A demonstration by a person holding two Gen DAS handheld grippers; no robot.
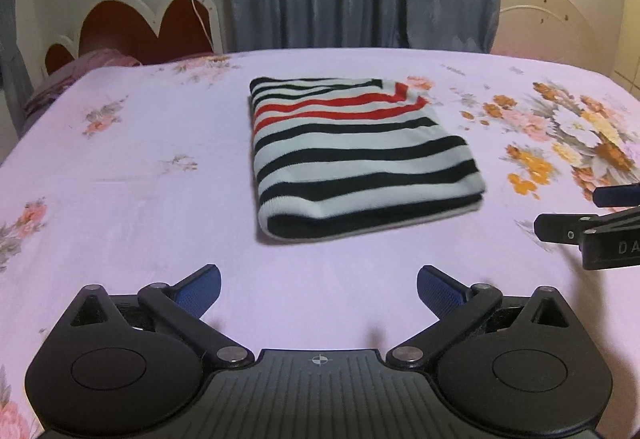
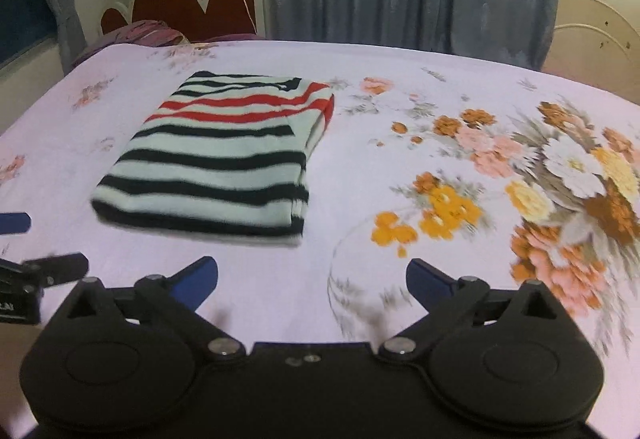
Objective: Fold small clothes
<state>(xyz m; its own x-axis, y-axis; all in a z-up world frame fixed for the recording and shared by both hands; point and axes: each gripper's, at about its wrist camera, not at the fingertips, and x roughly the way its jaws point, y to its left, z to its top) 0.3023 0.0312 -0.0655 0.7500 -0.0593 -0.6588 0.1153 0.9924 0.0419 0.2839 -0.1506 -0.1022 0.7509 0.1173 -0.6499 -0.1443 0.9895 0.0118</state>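
Both grippers [image 1: 319, 289] [image 2: 312, 281] agape (blue ribbed pads), knit striped sweater [image 1: 356, 155] folded rect.

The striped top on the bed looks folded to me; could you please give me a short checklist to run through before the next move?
1. striped top folded into a compact rectangle: ok.
2. Top lying flat on the floral bedsheet, not hanging over an edge: ok.
3. left tongs open, nothing between them: ok.
4. right tongs open, nothing between them: ok.
5. Both tongs clear of the top, bare sheet in between: ok.
6. Layers even underneath the fold: cannot tell; only the top face and the near and side edges show.
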